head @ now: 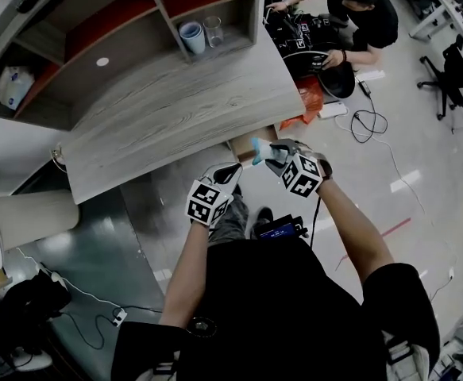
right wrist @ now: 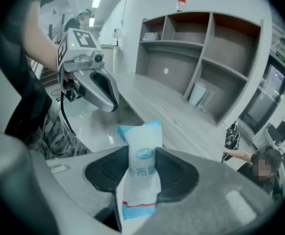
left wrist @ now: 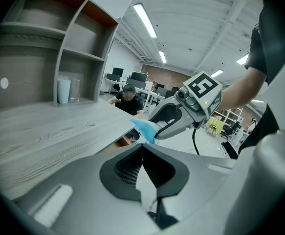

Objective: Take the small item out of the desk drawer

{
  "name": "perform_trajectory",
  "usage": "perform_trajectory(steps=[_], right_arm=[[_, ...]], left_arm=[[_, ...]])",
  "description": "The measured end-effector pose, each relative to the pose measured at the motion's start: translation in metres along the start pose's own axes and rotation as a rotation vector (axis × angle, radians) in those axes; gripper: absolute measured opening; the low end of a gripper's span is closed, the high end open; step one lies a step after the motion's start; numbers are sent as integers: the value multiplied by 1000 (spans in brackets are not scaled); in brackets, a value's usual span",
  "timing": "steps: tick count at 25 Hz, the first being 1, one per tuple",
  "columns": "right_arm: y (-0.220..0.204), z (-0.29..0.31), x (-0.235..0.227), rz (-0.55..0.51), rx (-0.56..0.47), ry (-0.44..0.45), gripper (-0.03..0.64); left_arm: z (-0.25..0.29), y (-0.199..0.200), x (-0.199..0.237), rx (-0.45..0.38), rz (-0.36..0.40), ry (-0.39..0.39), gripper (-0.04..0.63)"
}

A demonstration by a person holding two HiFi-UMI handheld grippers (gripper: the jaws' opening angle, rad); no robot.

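Grey wood-grain worktop (head: 175, 109) under shelving (head: 96, 30), upper left; office floor (head: 422, 133) beyond; right claw (right wrist: 142, 151) pinching blue-white packet (right wrist: 141, 180); left claw (left wrist: 143, 151) pressed together.

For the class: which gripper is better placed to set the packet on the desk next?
Right. The right gripper clamps the packet near the desk edge; the left gripper is shut and empty.

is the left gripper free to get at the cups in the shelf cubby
Probably yes: the left gripper holds nothing, and the desktop between it and the cups is bare.
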State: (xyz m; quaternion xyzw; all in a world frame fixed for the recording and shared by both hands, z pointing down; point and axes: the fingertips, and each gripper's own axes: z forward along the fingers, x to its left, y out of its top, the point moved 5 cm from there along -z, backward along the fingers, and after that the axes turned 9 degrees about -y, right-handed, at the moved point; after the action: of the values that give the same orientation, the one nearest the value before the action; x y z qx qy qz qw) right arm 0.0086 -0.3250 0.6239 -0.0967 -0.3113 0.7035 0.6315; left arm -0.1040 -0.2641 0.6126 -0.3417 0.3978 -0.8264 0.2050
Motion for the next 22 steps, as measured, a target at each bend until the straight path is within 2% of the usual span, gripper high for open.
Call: perform_trajectory(steps=[6,15,19,22], right_arm=[[0,-30,-10,171,-55,-50,172],[-16,-59,-13,507,-158,-117,172],[-19,-65,-12,600,-190,-117,172],[-16,-67,-14,627,-210,-114,172]], left_arm=[[1,6,-9,19,35,-25,0],[3,15,-17,9,56,-48,0],[2,19,-18,3,62,-47,0],[1,20,-18,1,64,-45,0]])
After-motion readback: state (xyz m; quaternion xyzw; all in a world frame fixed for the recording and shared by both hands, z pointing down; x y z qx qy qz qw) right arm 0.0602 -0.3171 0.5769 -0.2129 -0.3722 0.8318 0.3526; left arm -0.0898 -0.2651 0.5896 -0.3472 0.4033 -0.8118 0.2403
